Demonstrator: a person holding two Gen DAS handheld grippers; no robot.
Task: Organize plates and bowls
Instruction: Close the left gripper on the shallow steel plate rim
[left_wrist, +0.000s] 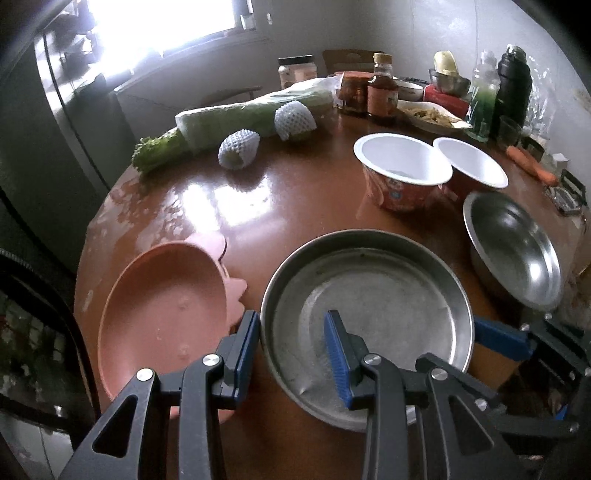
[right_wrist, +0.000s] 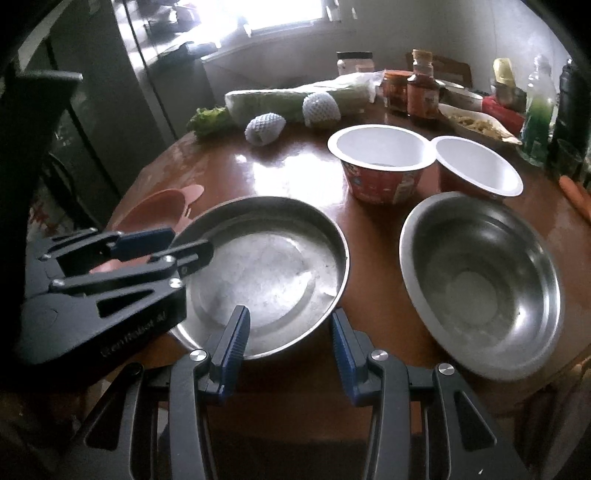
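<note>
Steel pan (left_wrist: 369, 325) at near edge of surface (left_wrist: 288, 195), both claws at its rim.
L claw (left_wrist: 293, 354) straddles pan's left rim, R claw (right_wrist: 286, 345) its near-right rim; can't tell if either grips. Pink plate (left_wrist: 166, 314) just left, steel bowl (right_wrist: 480, 280) right, 2 paper bowls (right_wrist: 380, 151) behind.

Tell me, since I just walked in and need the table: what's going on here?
A person holds a gripper in each hand over the table. The left gripper sits open astride the rim of the flat metal pan; the right gripper is open at its near edge. Neither clamps it. The pink plate, steel bowl and two paper bowls sit unstacked around it.
</note>
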